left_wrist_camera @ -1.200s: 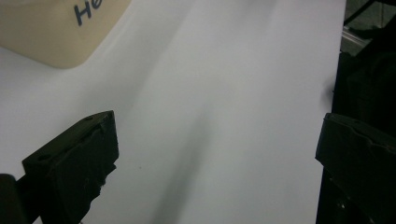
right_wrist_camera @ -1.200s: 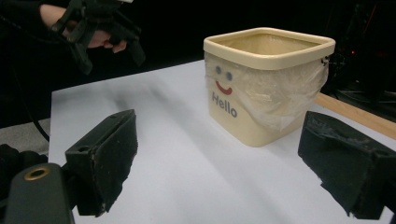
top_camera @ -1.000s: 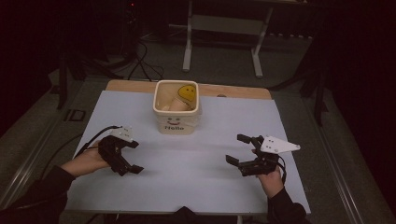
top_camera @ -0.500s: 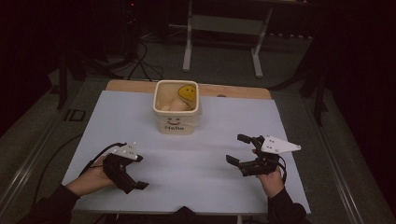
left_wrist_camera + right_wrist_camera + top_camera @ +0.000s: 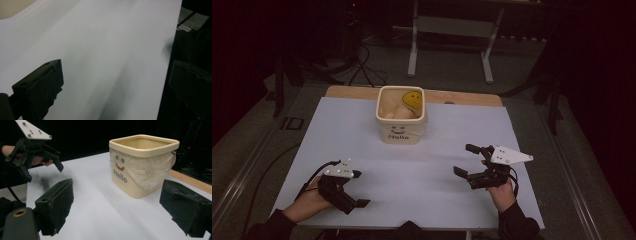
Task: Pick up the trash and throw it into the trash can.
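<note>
Both grippers held open and empty over the white table [image 5: 432, 170].

The left gripper [image 5: 354, 192] is held wide at the near left edge, the right gripper [image 5: 467, 162] wide at the near right, nothing gripped. The cream bin [image 5: 402, 117] marked "Hello" stands well apart at the far middle; its plastic-lined contents are hard to make out. A metal stand [image 5: 452, 30] is seen dimly beyond.

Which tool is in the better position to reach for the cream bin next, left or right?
Probably the right tool: open, and its view looks straight at the bin. The left tool, also open, faces bare white table near the front edge.
</note>
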`<move>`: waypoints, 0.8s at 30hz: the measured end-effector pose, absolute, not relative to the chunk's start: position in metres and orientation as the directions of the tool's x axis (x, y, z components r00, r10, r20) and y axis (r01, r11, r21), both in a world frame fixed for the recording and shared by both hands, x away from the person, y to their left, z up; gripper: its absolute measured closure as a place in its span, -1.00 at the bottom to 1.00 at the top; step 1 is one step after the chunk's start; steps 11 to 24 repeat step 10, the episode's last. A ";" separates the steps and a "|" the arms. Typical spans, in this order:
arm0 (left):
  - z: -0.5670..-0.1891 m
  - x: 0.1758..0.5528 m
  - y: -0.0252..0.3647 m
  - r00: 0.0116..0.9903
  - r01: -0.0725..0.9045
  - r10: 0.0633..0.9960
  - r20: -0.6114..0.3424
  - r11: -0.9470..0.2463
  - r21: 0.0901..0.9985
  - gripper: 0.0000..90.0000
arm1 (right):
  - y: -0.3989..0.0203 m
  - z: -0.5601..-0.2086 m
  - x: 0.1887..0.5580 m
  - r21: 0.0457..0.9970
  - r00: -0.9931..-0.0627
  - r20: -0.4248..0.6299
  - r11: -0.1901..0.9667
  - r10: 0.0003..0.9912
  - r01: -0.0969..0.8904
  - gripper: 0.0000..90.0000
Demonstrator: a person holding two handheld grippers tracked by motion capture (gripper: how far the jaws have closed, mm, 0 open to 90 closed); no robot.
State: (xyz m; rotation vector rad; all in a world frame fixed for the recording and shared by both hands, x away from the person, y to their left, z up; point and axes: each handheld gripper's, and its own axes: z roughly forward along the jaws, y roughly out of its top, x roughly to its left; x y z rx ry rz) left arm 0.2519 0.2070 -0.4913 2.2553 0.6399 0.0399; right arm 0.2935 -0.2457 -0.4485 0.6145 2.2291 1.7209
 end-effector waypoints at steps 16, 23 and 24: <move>-0.502 0.253 0.211 0.852 0.467 0.484 -0.198 -0.535 0.704 -0.99 | -0.244 -0.450 0.293 0.961 -0.880 0.050 0.219 0.472 0.171 -0.74; -0.502 0.253 0.211 0.852 0.467 0.484 -0.198 -0.535 0.704 -0.99 | -0.244 -0.450 0.293 0.961 -0.880 0.050 0.219 0.472 0.171 -0.74; -0.502 0.253 0.211 0.852 0.467 0.484 -0.198 -0.535 0.704 -0.99 | -0.244 -0.450 0.293 0.961 -0.880 0.050 0.219 0.472 0.171 -0.74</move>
